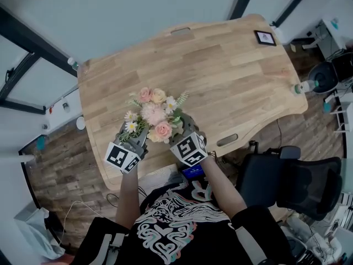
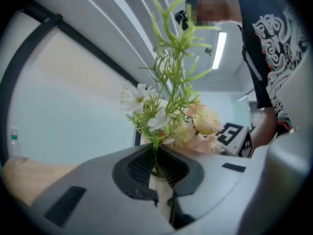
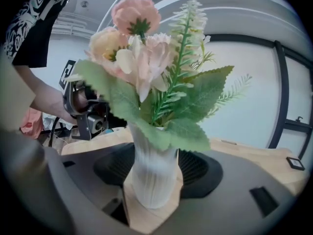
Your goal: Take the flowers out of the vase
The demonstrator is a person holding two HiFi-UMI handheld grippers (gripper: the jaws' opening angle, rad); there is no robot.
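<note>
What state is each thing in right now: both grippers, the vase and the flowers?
left gripper: shut on the daisy sprig's stems.
right gripper: shut on the white vase's body.
white vase: upright on the wooden table, with flowers in it.
daisy sprig: clamped low on its stems, upright, not yet pulled clear of the bouquet.
pink flowers: standing in the vase, not taken out.

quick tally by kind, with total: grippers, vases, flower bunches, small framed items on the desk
Grippers: 2 (left gripper, right gripper)
Vases: 1 (white ribbed vase)
Flower bunches: 1 (flower bunch, standing in the vase)
Small framed items: 1 (dark frame near the desk's far corner)
Total: 5
</note>
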